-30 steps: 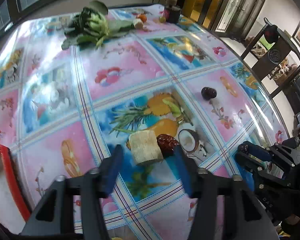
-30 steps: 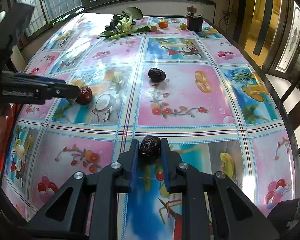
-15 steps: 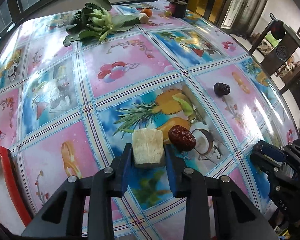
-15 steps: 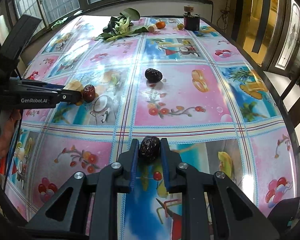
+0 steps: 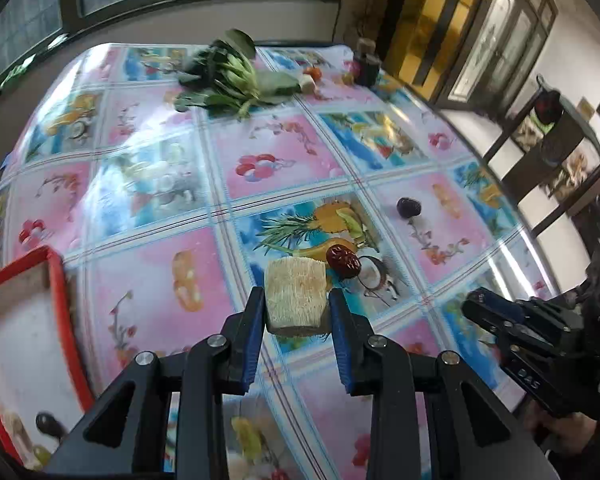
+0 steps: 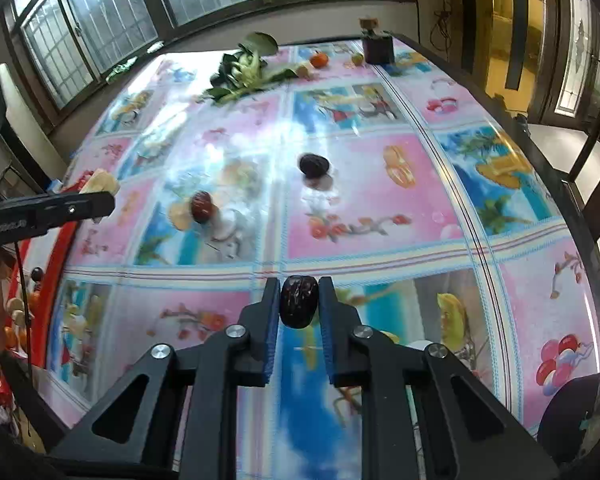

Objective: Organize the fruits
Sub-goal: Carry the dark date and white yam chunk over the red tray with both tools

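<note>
With both tools loaded, I'm carrying two pieces at once. My left tool (image 5: 296, 312) is clamped on a pale fibrous chunk (image 5: 295, 294), gripped across its flat sides and raised off the bench (image 5: 300, 152); it looks light, dry and somewhat spongy, so I judge a gentle squeeze is enough and more would crush it. My right tool (image 6: 299, 300) is clamped on a dark wrinkled date (image 6: 299, 300), held at its middle; it seems soft and a little slick, likely to roll if pinched near an end. A red date (image 5: 343, 256) and a darker fruit (image 5: 409, 207) lie apart on the bench. The red tray (image 5: 56, 276) sits at my left, already holding some small fruits.
</note>
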`<state>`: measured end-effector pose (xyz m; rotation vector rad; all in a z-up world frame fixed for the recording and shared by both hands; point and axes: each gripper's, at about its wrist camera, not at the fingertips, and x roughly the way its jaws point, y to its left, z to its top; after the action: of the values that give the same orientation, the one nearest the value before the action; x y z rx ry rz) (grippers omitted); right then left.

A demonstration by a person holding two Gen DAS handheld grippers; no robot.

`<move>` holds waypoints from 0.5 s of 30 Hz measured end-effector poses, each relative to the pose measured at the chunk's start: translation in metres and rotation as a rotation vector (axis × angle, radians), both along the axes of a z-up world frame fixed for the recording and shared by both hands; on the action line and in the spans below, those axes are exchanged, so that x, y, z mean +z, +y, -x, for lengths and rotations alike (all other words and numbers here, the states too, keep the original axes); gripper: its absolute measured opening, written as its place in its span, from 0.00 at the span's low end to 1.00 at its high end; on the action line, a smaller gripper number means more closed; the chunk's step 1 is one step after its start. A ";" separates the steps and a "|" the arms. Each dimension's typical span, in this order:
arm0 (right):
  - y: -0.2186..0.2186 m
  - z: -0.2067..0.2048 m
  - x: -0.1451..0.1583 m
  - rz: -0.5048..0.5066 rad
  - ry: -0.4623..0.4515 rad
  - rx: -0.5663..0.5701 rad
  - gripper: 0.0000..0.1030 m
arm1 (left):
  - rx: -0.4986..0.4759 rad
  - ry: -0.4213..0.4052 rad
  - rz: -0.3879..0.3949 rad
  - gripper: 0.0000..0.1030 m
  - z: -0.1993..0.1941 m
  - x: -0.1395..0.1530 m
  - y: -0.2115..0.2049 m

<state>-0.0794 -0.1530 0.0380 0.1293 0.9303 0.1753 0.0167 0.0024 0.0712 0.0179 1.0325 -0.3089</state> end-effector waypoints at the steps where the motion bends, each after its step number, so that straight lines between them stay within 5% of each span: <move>1: 0.003 0.000 0.003 0.002 -0.006 0.006 0.19 | 0.014 -0.011 0.006 0.30 0.004 0.005 0.005; 15: 0.101 0.004 0.030 -0.008 -0.071 0.191 0.19 | 0.206 -0.063 0.003 0.30 0.053 0.039 0.090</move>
<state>-0.0832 -0.0519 0.0675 0.0409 0.8710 0.3586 -0.0361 0.0925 0.1097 -0.0810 0.9622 -0.1217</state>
